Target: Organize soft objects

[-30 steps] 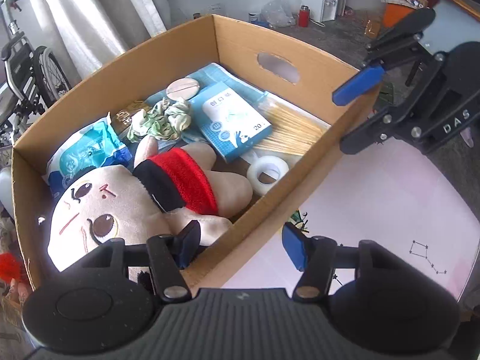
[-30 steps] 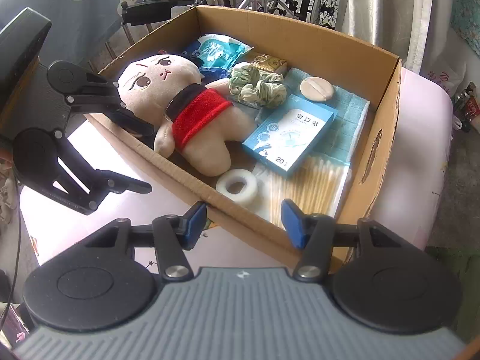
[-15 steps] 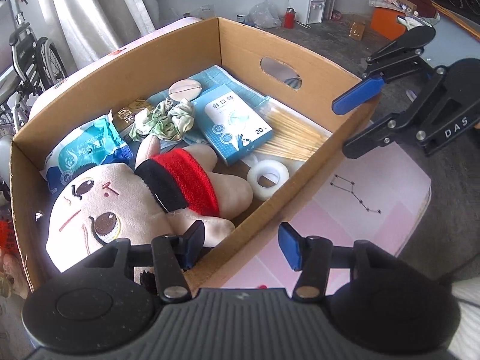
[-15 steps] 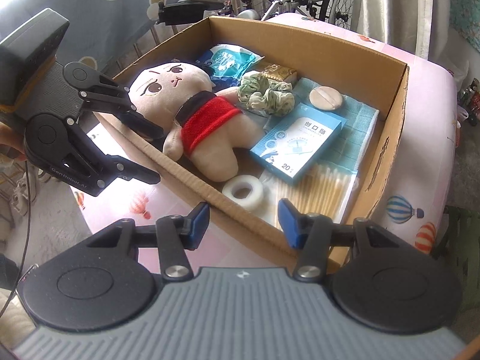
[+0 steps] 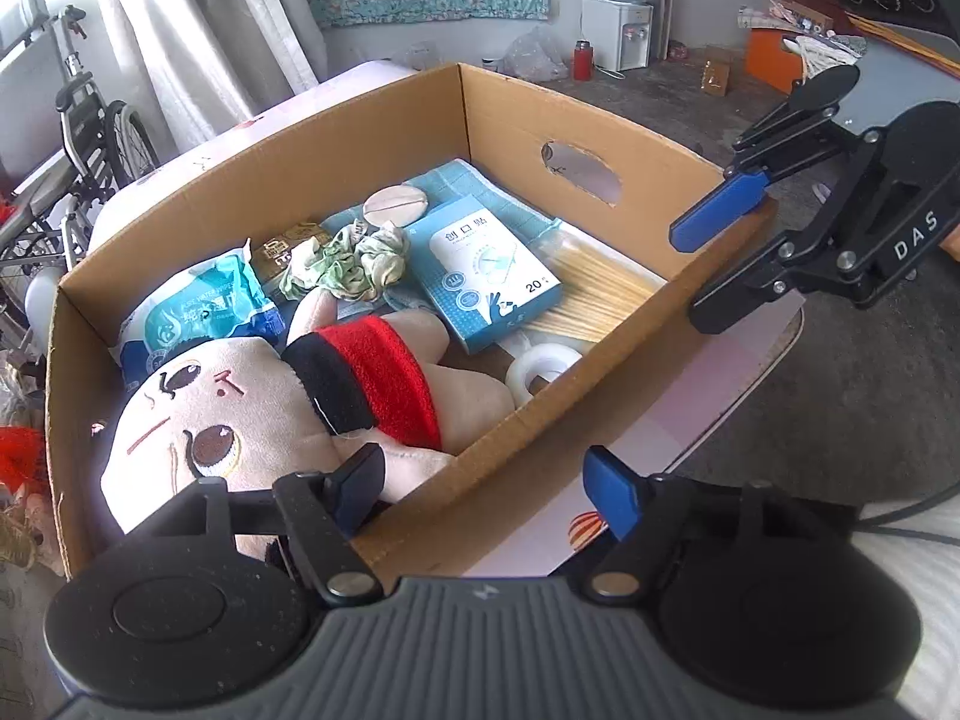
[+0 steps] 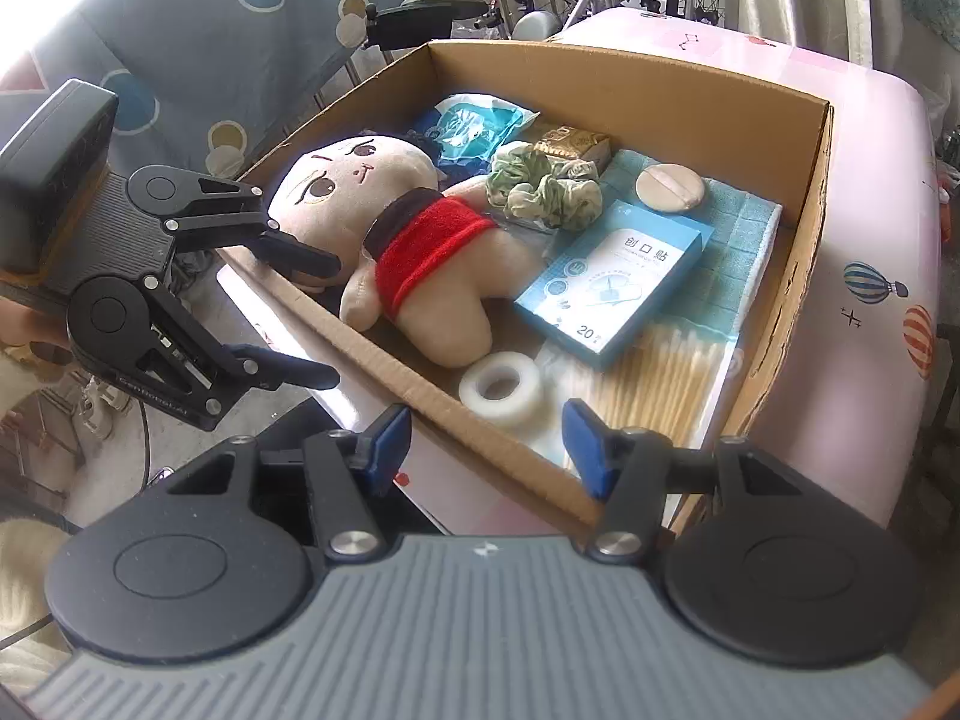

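Observation:
A cardboard box (image 5: 372, 138) (image 6: 804, 252) stands on a pink table. In it lies a plush doll (image 5: 288, 408) (image 6: 396, 228) in a red and black band, a green scrunchie (image 5: 348, 264) (image 6: 543, 192), a round powder puff (image 5: 396, 204) (image 6: 669, 187) and a teal cloth (image 6: 738, 252). My left gripper (image 5: 486, 480) is open, straddling the box's near wall by the doll's arm. My right gripper (image 6: 486, 450) is open and empty, above the near wall by the tape roll (image 6: 504, 384).
The box also holds a blue plaster box (image 5: 486, 270) (image 6: 618, 282), a cotton swab pack (image 5: 594, 294) (image 6: 666, 378), a blue wipes packet (image 5: 198, 318) (image 6: 474, 126) and a gold packet (image 6: 570, 141). A wheelchair (image 5: 72, 138) stands behind.
Both grippers have pulled back and risen a little, so more of the box and table shows. Both stay open. The box contents have not moved.

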### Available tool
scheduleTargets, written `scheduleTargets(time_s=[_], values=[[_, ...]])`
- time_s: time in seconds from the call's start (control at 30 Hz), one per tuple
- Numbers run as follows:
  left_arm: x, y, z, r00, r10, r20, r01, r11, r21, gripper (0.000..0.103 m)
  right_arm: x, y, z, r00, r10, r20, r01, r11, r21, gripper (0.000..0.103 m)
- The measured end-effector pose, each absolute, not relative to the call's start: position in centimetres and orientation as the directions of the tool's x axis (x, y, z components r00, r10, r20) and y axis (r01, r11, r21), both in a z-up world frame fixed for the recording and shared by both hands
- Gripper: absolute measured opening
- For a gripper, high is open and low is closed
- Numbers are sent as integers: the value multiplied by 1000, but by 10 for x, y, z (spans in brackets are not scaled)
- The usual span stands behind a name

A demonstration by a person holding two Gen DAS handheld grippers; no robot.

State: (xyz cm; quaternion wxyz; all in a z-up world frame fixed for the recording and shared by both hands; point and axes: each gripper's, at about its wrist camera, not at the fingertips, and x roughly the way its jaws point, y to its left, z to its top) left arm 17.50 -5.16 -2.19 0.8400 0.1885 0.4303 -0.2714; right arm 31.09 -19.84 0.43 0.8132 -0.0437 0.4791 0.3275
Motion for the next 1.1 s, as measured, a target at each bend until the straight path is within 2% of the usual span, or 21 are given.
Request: scheduleTargets(time_s=[0.07,0.17,0.27,0.4,0.53,0.63,0.87,1.0,1.1], values=[[175,-49,-14,502,-297,-812,594,801,74,83,310,-195,10,360,468,-807,-571,795,206,54],[168,-40,1,541,-331,-773,550,834,27,94,307,-203,31,409,522,-749,-544,798,259,53],[159,-32,16,620,-314,-719,470,883,20,97,292,-214,57,523,527,-670,-476,833,283,53],[152,-19,28,690,-293,-662,335,940,-67,100,279,-220,71,703,397,-590,-312,918,245,53],[141,-15,36,747,-252,-615,208,967,-143,103,261,-213,68,779,315,-543,-228,948,223,53],[132,-17,43,770,-223,-597,159,975,-158,103,257,-203,58,770,308,-558,-226,951,213,53],[120,-31,52,801,-145,-581,151,988,-40,103,257,-200,42,733,325,-598,-208,943,259,53],[107,-22,60,865,-129,-485,106,992,-75,103,254,-195,44,741,301,-601,-209,953,221,53],[105,-18,62,876,-122,-466,93,992,-86,103,252,-195,50,748,307,-589,-216,951,221,53]])
